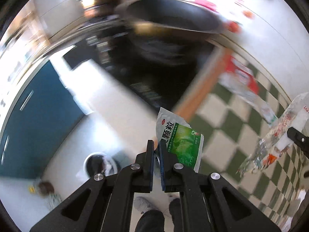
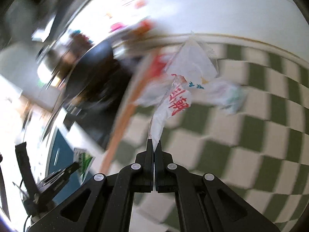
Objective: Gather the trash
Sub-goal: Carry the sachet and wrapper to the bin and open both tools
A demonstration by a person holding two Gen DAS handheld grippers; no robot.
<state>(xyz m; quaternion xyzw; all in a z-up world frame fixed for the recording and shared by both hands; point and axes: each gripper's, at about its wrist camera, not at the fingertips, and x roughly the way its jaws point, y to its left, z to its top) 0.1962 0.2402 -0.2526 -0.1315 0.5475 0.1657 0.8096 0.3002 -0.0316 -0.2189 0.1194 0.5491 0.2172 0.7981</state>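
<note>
Trash is hanging from both tongs, clear of the checked cloth on the worktop (image 2: 251, 135). Nearest in the left wrist view, the left tongs (image 1: 156, 145) are pinching the lower corner of a green and white sachet (image 1: 179, 145), jaws nearly together with only the foil between them. The sachet is standing up and leaning a little to the right of the tips, its long axis running on from the tongs. Below the left tongs the pale floor is showing, with a small round bin (image 1: 100, 164) just to the left; its dark mouth is lying closer to this hand than to the other, as far as the blur lets me judge.

The right tongs (image 2: 154, 145) are gripping a crumpled clear plastic bag with red print (image 2: 179, 98), jaws fully together on its gathered neck. The bag is stretching away from the tips, up and slightly right, over the checked cloth.

Farther off, near the worktop's left edge, a dark pan (image 1: 173, 17) is sitting, smeared by motion. Dropping each piece probably depends on bringing the tongs over the bin mouth, left hand first.
</note>
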